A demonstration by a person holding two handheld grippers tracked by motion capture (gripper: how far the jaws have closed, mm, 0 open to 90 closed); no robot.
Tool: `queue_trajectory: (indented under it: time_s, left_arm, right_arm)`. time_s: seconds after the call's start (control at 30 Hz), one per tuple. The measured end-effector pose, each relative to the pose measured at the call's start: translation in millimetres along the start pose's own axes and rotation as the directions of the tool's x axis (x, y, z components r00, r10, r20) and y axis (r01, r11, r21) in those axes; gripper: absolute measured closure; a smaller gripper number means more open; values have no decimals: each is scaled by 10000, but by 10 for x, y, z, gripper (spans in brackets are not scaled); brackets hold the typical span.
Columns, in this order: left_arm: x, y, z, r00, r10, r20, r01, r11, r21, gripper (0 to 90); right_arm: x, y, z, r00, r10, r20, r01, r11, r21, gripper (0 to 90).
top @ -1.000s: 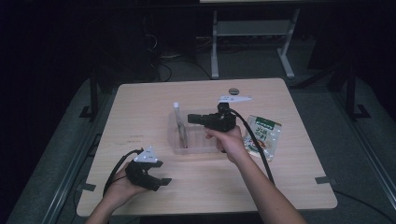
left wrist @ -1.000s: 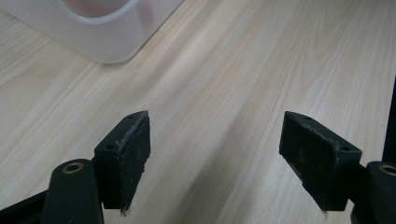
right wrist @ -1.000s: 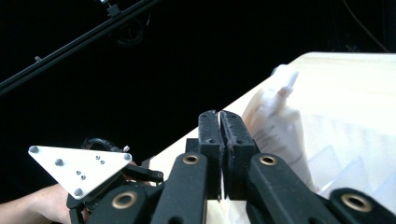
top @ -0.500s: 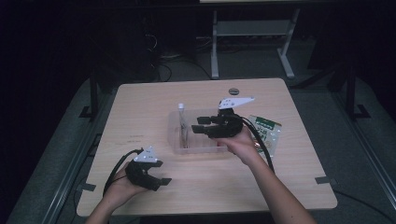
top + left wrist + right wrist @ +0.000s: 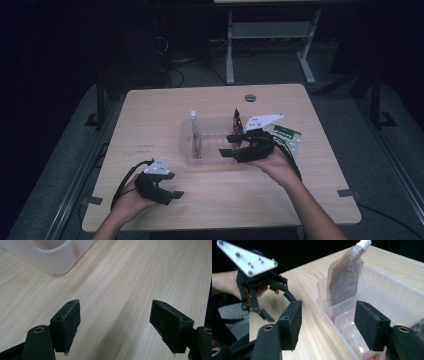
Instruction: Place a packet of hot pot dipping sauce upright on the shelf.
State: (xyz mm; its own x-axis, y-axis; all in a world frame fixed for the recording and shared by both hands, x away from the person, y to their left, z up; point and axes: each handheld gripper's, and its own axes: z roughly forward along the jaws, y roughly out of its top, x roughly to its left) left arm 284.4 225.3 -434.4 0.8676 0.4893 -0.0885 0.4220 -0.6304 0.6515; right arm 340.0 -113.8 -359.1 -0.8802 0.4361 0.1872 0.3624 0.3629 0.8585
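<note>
At lower left of the high view, the left gripper [image 5: 167, 192] rests open and empty on the pale wooden table [image 5: 150, 125]. At centre, the right gripper [image 5: 229, 145] has just been opening, nothing between its jaws. Beyond it, the clear plastic slotted bin [image 5: 186, 150] holds a translucent spouted pouch [image 5: 343, 280] upright, long axis vertical, spout up. Risk: a withdrawing jaw could clip the bin wall and tip the pouch.

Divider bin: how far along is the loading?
Done: a spouted pouch stands upright in a slot of the clear divider bin, and a dark packet stands at its right end. In hand: nothing; the right claw has just been opening, empty. Left: the green-labelled packet lies beside the bin.
</note>
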Motion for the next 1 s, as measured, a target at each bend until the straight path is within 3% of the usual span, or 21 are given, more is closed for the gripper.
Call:
queue_trajectory:
  time_s: [0.13,0.37,0.47,0.67,0.8,0.87,1.0]
  left_arm:
    - [-8,3,4,10000,-58,25,58,9999,-121,242]
    - [-13,-8,13,9997,-219,95,221,9996,-188,242]
    - [1,-13,5,10000,7,43,-7,9999,-109,242]
    - [-17,-24,14,9999,-125,98,127,9997,-215,242]
    - [-6,-23,16,10000,38,73,-37,9999,-115,242]
    - [-2,-23,15,9999,100,87,-100,9999,-37,242]
    - [-18,-23,21,9999,36,117,-35,10000,-76,242]
  right_arm:
    - [49,-91,-93,9995,-260,175,256,9994,246,349]
    - [91,-323,-245,9985,-314,449,282,9971,713,330]
    - [93,-438,-309,9983,-262,529,211,9953,945,322]
    - [61,-634,-474,9967,161,796,-244,9943,1042,327]
    - [-9,-782,-589,9913,170,1302,-352,9897,1385,374]
    - [-69,-874,-648,9836,75,1803,-372,9861,1617,398]
    - [-221,-974,-735,9723,259,2321,-701,9804,1841,505]
